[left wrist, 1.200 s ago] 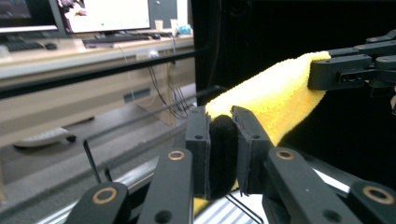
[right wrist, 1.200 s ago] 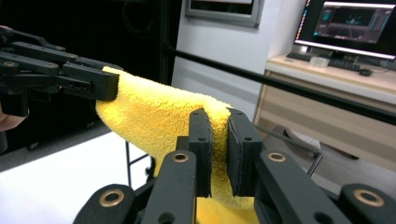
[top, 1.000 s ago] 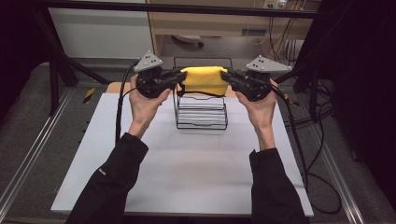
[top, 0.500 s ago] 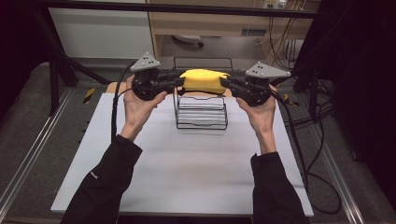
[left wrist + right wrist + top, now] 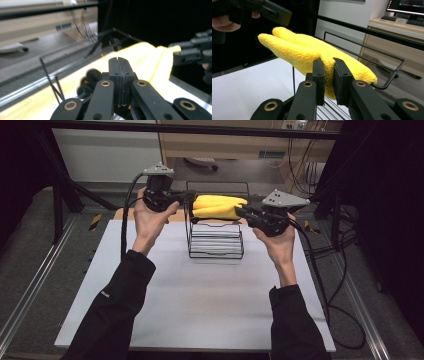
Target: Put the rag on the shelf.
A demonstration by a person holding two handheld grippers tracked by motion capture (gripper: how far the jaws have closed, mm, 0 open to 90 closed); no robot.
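A yellow towel (image 5: 220, 206) lies folded along the top of a black wire rack (image 5: 215, 240) on the white table (image 5: 200, 305). My right gripper (image 5: 239, 211) is shut on the towel's right end; in the right gripper view the jaws (image 5: 328, 62) pinch the plush cloth (image 5: 297, 47) above the rack's top wire (image 5: 362, 42). My left gripper (image 5: 192, 196) is raised by the towel's left end. Its jaws have just been closing and now meet (image 5: 118, 60) with nothing between them, the towel (image 5: 147, 57) lying beyond them. The towel's left end hangs free.
A wooden shelf unit (image 5: 240, 145) and a pale wall panel stand behind the table. Black cables (image 5: 320, 270) trail down the right side. Metal rails (image 5: 30, 285) run along the floor on both sides. A monitor and keyboard (image 5: 409, 15) sit far off.
My left hand has lifted up and away from the towel's left end, and its jaws have come together empty. The right gripper has stayed put, still pinching the towel.
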